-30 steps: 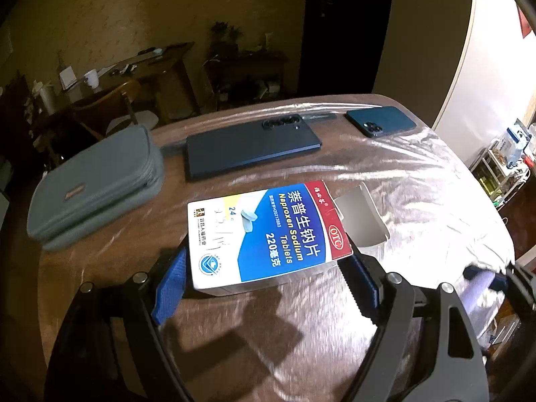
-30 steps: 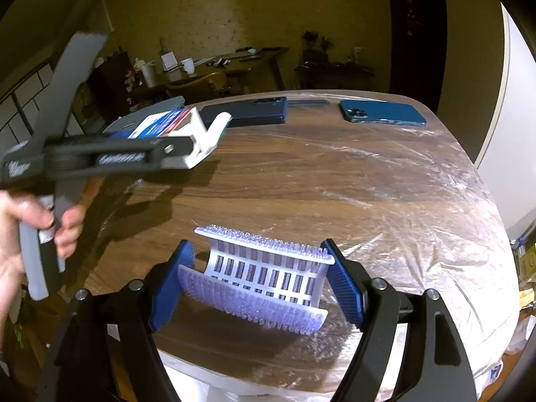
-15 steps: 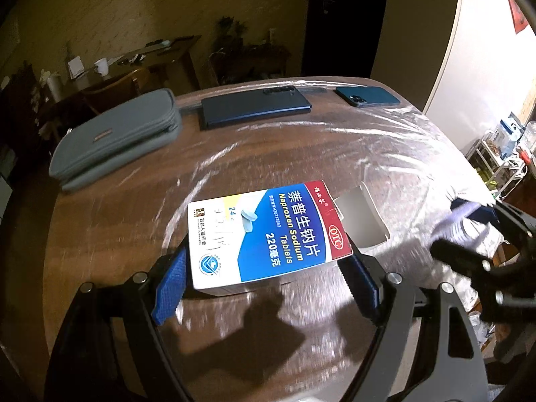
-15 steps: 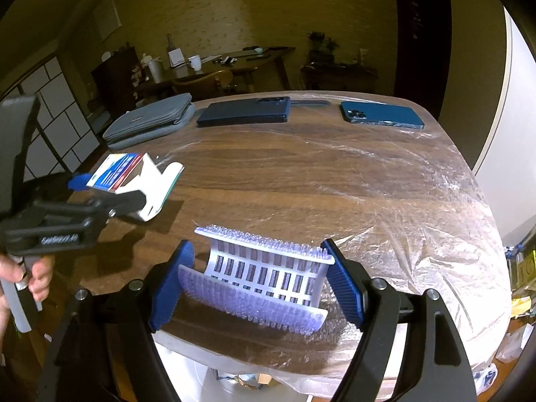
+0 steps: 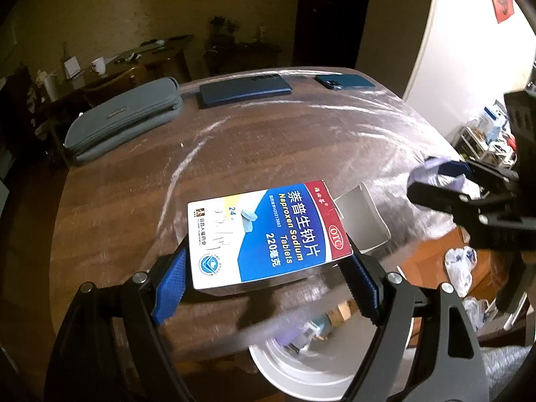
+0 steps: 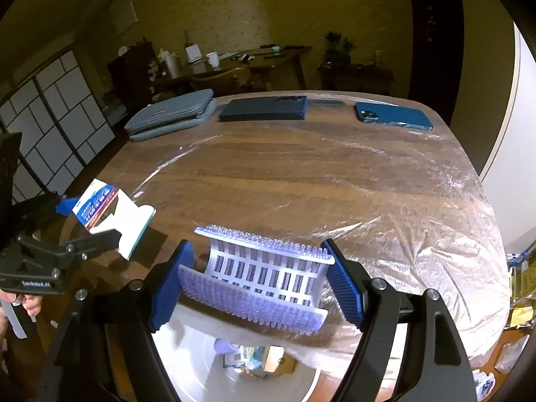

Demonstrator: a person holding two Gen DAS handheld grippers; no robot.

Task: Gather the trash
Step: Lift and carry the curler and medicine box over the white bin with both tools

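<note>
Right now we hold a medicine box [image 5: 268, 238] in our left gripper [image 5: 268, 284], the blue pads [image 5: 169, 284] pressed against its two short sides, so the jaws are clamped on it. Its blue, white and red face reads "Naproxen Sodium Tablets", and one end flap [image 5: 363, 219] hangs open to the right. From the right wrist view the same box [image 6: 100, 204] shows at the left, lifted off the wood near the table's near-left edge, with the left gripper [image 6: 97, 224] around it.

Our right gripper [image 6: 258, 281] grasps a white and lilac plastic piece [image 6: 264, 274], ribbed with slots and studded with small nubs along its two rims; the jaws are closed on its ends. It hangs over the near edge of the table, above a white bin [image 6: 201, 368] whose bottom holds some scraps we cannot make out. The bin [image 5: 301, 372] also shows below the box in the left wrist view, partly blurred.

Beyond both stretches the wooden table [image 6: 301, 184], covered with a clear plastic sheet [image 6: 435, 234] that wrinkles toward the right edge. Along the far edge lie a grey zip pouch [image 6: 171, 117], a dark blue flat device [image 6: 264, 109] just beside it, and a blue phone [image 6: 392, 119] further right, apart from the others.
</note>
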